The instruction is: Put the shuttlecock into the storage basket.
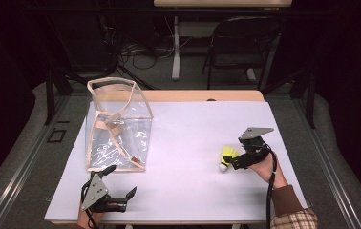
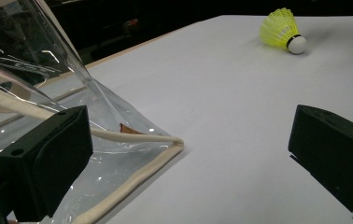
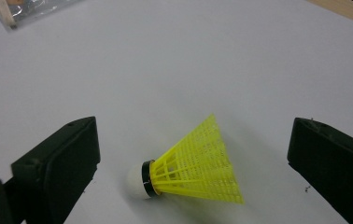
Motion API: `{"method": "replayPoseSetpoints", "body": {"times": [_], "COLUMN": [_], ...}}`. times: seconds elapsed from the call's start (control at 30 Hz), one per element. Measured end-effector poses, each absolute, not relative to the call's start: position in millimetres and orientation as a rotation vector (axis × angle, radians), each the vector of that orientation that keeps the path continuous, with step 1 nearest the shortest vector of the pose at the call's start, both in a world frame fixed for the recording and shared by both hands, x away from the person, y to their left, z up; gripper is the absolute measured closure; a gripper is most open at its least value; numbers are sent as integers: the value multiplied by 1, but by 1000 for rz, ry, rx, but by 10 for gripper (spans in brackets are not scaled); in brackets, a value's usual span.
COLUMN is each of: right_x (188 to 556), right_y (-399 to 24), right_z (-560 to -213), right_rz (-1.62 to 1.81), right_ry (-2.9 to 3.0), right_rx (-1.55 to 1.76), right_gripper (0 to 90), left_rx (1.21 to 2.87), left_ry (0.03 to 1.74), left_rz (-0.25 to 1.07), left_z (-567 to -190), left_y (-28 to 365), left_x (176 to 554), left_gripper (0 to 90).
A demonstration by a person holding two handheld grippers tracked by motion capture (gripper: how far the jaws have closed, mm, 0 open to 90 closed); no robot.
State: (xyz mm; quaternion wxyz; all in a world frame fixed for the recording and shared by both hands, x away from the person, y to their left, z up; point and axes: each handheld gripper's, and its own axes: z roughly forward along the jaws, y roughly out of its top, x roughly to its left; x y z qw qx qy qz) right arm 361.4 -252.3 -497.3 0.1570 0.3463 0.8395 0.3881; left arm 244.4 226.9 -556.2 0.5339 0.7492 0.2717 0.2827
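In the high view, one clear plastic bag with cream fabric trim (image 1: 118,125) stands at centre left on the white table (image 1: 188,133), and one yellow plastic shuttlecock with a white cork tip (image 1: 227,157) lies at right of centre. The left gripper (image 1: 120,181) sits low at lower left, jaws apart, just below the bag. The right gripper (image 1: 238,160) reaches leftward, touching or just beside the shuttlecock. In the left gripper view, the spread jaws frame the bag's corner (image 2: 132,154) at lower left; the shuttlecock (image 2: 283,30) lies upper right. In the right gripper view, the shuttlecock (image 3: 193,165) lies on its side between wide-open jaws, untouched.
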Motion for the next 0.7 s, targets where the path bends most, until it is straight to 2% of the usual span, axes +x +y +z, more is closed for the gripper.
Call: {"method": "replayPoseSetpoints", "body": {"times": [0.1, 0.13, 0.2, 0.27, 0.47, 0.7], "right_x": [362, 362, 363, 364, 366, 368], "right_y": [-252, -252, -252, -251, -251, -252], "right_z": [-498, -499, -500, -501, -506, -511], "right_rz": [1110, 1100, 1099, 1098, 1081, 1060], "right_ry": [2407, 2414, 2416, 2417, 2422, 2429], "right_rx": [994, 1004, 1006, 1005, 1034, 1057], "right_gripper": [57, 105, 143, 154, 311, 453], "left_rx": [1787, 1787, 1786, 1787, 1788, 1790], "left_ry": [646, 647, 648, 647, 646, 654], "left_rz": [675, 675, 674, 675, 675, 673], "left_z": [-556, -556, -556, -556, -556, -557], "left_y": [227, 227, 227, 227, 227, 227], "left_x": [244, 244, 244, 245, 245, 245], "left_gripper": [0, 0, 0, 0, 0, 0]}}
